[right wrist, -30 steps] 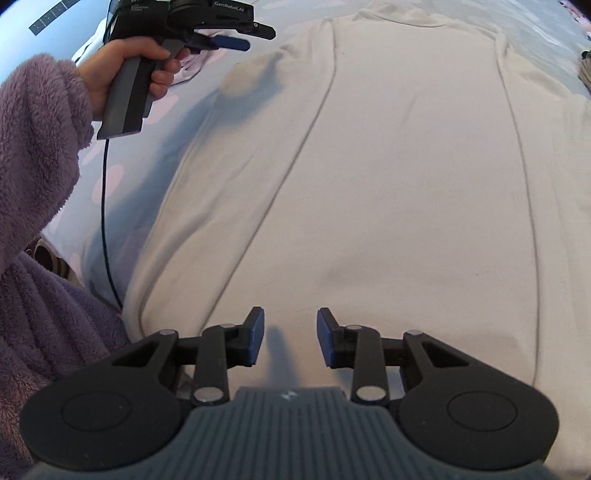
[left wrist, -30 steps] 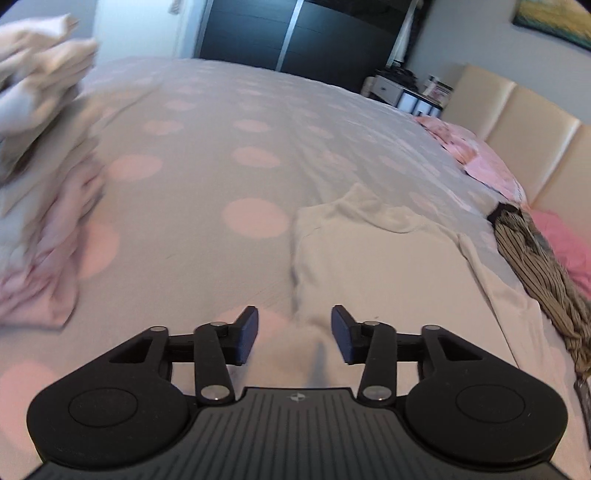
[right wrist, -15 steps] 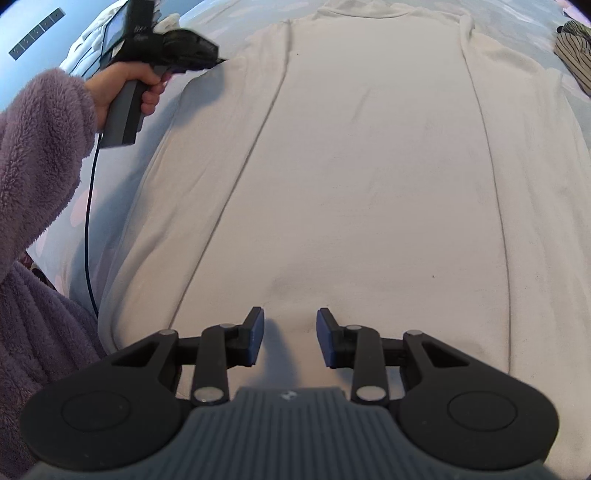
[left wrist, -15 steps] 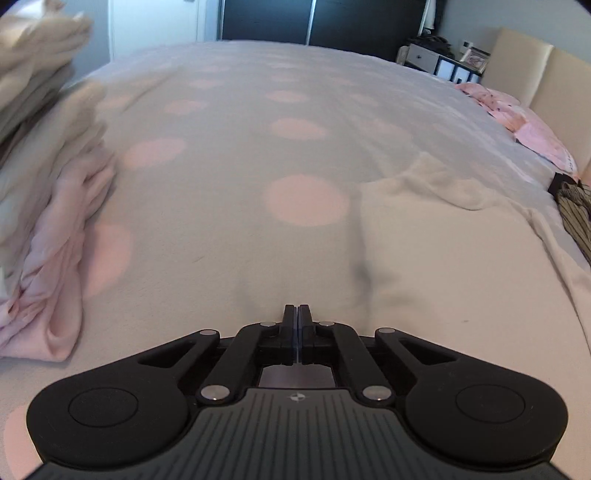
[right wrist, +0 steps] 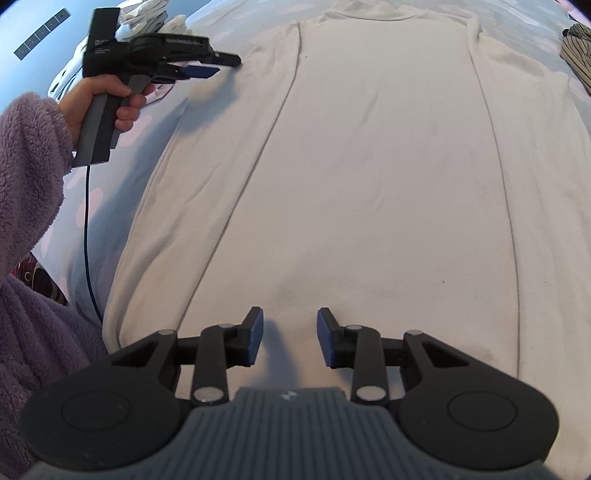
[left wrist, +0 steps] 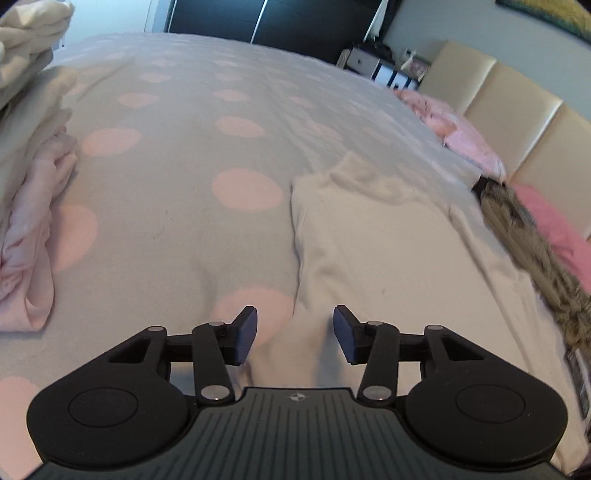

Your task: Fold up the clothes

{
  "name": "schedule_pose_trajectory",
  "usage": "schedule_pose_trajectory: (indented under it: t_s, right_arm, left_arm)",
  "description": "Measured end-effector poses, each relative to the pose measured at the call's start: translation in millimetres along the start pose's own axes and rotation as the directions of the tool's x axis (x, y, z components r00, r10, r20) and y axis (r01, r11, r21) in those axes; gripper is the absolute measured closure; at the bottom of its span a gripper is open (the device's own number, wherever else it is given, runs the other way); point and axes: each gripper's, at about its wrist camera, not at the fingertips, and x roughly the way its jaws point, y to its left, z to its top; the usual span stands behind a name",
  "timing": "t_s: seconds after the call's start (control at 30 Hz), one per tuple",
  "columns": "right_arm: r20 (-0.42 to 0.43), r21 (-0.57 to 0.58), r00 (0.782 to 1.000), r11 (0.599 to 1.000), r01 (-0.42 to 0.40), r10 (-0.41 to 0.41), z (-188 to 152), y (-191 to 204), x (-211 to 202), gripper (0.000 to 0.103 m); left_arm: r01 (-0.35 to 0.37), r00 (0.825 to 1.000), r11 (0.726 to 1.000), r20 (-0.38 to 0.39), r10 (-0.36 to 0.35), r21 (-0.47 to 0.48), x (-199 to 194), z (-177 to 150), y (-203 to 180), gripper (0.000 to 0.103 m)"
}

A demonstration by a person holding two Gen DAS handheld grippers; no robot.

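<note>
Both grippers hovering open over the cream top, lining up a fold

Left gripper (left wrist: 294, 334) is sitting wide open at the left sleeve edge of the cream top (right wrist: 384, 177), right gripper (right wrist: 290, 336) gaping over its hem; the top's lying flat on the bed (left wrist: 192, 184), sleeves tucked along its sides. I'd pinch both layers cleanly before lifting.

Grey bedspread (left wrist: 192, 229) with pink dots, covering bed. Padded beige headboard (left wrist: 517, 122) at right. Dark wardrobe doors (left wrist: 258, 18) beyond far edge of bed. Small white drawer unit (left wrist: 384, 70) in far corner, clutter on top, details blurred. Picture (left wrist: 557, 14) on wall at upper right, only lower edge showing.
</note>
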Motion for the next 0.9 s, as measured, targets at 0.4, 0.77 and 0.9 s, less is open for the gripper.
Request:
schedule_pose_trajectory:
  t_s: [0.4, 0.77, 0.9]
  right_arm:
    - [0.023, -0.050, 0.999, 0.998, 0.029, -0.028, -11.8, 8.8, -15.4, 0.067]
    - [0.017, -0.120, 0.997, 0.990, -0.078, 0.081, -26.1, 42.2, -13.6, 0.071]
    - [-0.015, -0.166, 0.991, 0.977, -0.134, 0.133, -35.7, 62.8, -6.9, 0.078]
  left_arm:
    - [-0.083, 0.996, 0.995, 0.002, 0.084, -0.056, -24.4, -11.2, -1.3, 0.080]
    - [-0.098, 0.992, 0.995, -0.083, 0.097, -0.004, -82.7, -50.4, -18.6, 0.079]
    - [-0.060, 0.991, 0.998, -0.122, 0.063, 0.031, -111.1, -77.9, -31.8, 0.079]
